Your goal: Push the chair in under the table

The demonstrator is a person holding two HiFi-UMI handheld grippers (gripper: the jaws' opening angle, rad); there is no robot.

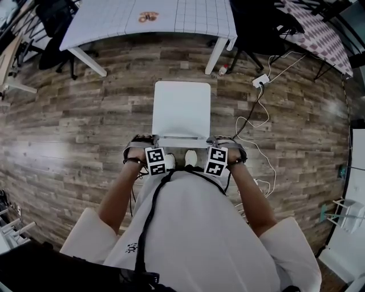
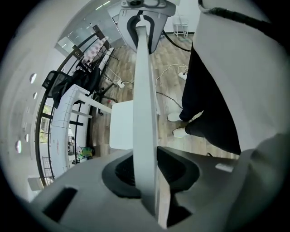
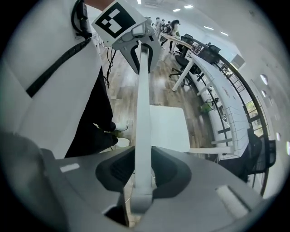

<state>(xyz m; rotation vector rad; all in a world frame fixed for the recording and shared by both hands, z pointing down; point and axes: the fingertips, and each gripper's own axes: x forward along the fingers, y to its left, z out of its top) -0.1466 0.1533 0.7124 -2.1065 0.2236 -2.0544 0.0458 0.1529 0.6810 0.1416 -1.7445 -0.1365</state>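
While the chair [image 1: 181,108] stands well short of the table [image 1: 114,17], its back [image 1: 181,138] is clamped by the left gripper [image 1: 157,157] and right gripper [image 1: 215,158], so it could be slewed off line by uneven pushing.

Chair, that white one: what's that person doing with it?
A person stands behind the white chair, holding a gripper in each hand. The left gripper and the right gripper are both clamped on the top edge of the chair's back. The chair stands out on the wood floor, apart from the white table ahead, so it has not been pushed under yet.
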